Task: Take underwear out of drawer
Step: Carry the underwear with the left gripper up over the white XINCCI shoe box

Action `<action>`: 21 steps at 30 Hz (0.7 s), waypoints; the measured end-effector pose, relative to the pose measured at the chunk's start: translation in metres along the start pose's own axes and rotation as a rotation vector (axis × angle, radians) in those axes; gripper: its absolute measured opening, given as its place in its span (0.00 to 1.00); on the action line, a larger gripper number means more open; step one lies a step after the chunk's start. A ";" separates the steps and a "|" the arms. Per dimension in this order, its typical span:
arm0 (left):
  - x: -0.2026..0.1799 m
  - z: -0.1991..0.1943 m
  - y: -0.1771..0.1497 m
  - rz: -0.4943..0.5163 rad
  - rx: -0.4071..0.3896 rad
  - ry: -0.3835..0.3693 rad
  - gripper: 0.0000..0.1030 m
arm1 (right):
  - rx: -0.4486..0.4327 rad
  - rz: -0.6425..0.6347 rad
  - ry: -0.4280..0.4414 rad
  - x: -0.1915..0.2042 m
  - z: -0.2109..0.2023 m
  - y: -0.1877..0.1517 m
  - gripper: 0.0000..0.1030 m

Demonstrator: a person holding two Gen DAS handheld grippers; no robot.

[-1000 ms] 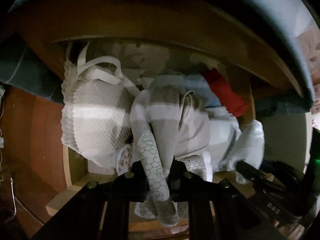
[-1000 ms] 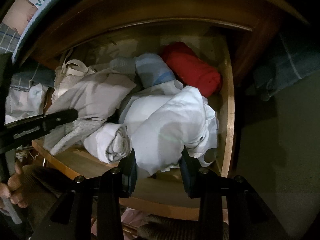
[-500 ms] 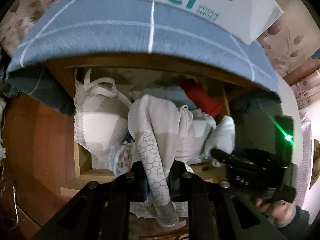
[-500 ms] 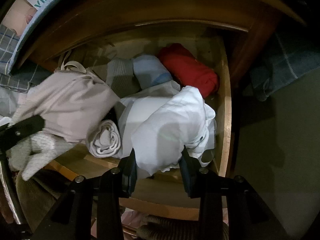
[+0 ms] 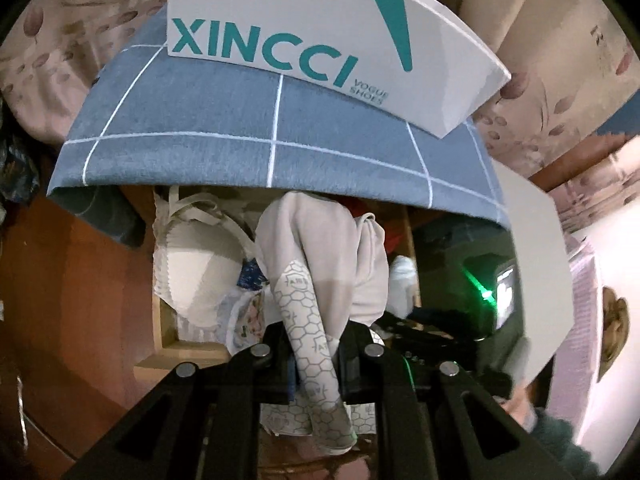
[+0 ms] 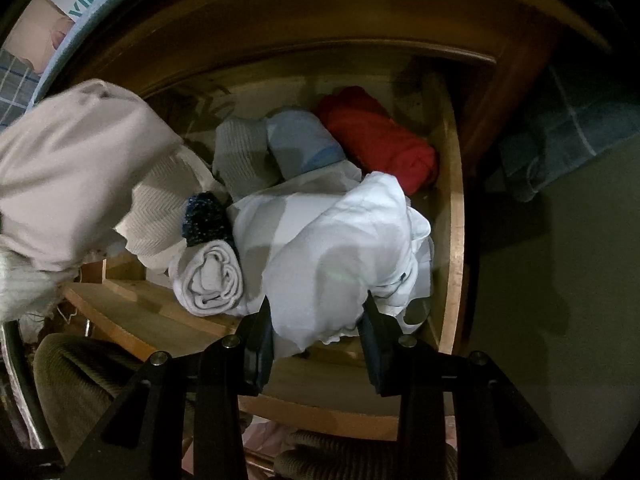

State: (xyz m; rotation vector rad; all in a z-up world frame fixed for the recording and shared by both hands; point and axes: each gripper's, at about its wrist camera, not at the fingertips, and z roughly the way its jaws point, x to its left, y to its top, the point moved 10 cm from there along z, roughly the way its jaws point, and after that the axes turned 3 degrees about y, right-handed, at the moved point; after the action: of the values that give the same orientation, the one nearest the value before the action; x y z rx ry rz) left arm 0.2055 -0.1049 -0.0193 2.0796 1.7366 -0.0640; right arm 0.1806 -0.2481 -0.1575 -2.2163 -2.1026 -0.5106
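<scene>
A white box (image 5: 320,36) printed "XINCCI VOGUE SHOES" in teal sits on a blue checked cloth (image 5: 240,152) above the open wooden drawer (image 6: 454,216). The left hand-held gripper (image 5: 314,360) pinches beige underwear (image 5: 320,248), lifted above the drawer. The right hand-held gripper (image 6: 316,340) clamps a white garment (image 6: 340,248) (rolled red (image 6: 376,140), blue and grey pieces lie behind).

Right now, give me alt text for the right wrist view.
The right gripper is closed on a white cloth above an open wooden drawer. Inside lie a red roll and a white roll; a beige garment hangs at left.
</scene>
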 end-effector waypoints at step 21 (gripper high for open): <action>0.019 0.067 -0.016 -0.049 0.115 0.024 0.13 | 0.000 0.009 0.005 0.001 -0.002 0.000 0.34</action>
State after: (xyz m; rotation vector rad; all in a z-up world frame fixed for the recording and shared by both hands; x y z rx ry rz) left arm 0.2096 -0.1085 -0.0901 2.1264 1.8382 -0.1570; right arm 0.1803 -0.2479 -0.1558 -2.2207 -2.0893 -0.5158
